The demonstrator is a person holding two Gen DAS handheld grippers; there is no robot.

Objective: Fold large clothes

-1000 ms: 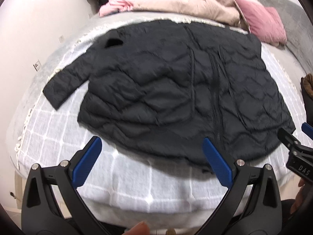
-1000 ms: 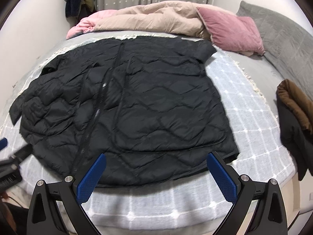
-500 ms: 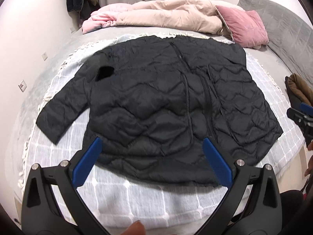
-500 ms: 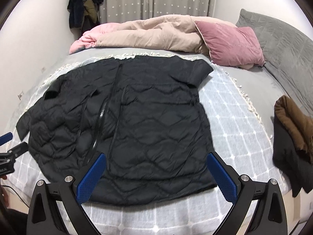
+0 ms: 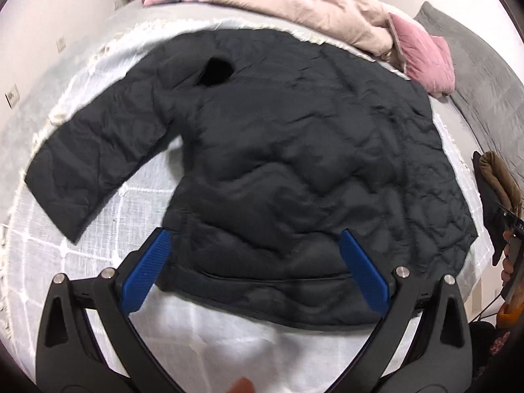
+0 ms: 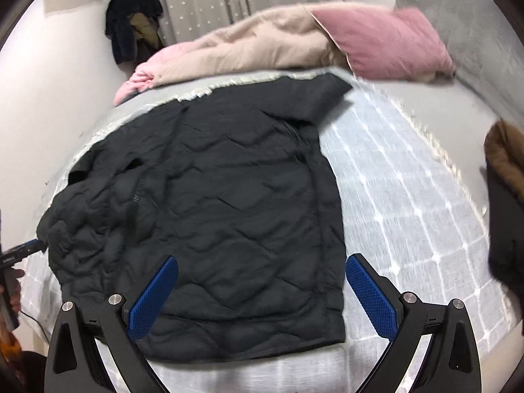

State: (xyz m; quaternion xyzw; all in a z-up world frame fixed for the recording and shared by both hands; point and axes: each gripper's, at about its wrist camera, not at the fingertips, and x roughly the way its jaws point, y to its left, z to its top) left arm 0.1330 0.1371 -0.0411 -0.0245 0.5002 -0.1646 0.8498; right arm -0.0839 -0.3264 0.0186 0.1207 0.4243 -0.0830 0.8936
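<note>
A black quilted jacket [image 5: 294,150] lies spread flat on the bed, front up, hem toward me. In the left wrist view its left sleeve [image 5: 95,150] sticks out to the side. In the right wrist view the jacket [image 6: 216,203] has its right sleeve [image 6: 311,98] angled toward the pillows. My left gripper [image 5: 255,255] hovers open above the hem with nothing between its blue pads. My right gripper [image 6: 262,281] is also open, over the hem's right part. Neither touches the cloth.
A white checked blanket [image 6: 409,196] covers the bed. A beige and pink duvet [image 6: 249,49] and a pink pillow [image 6: 386,39] lie at the head. A brown and black garment [image 6: 504,196] sits at the right edge. Dark clothes [image 6: 131,23] hang on the wall.
Both grippers have moved in closer over the jacket's hem and both views have swung; the jacket fills more of each frame. The jacket itself lies as before.
</note>
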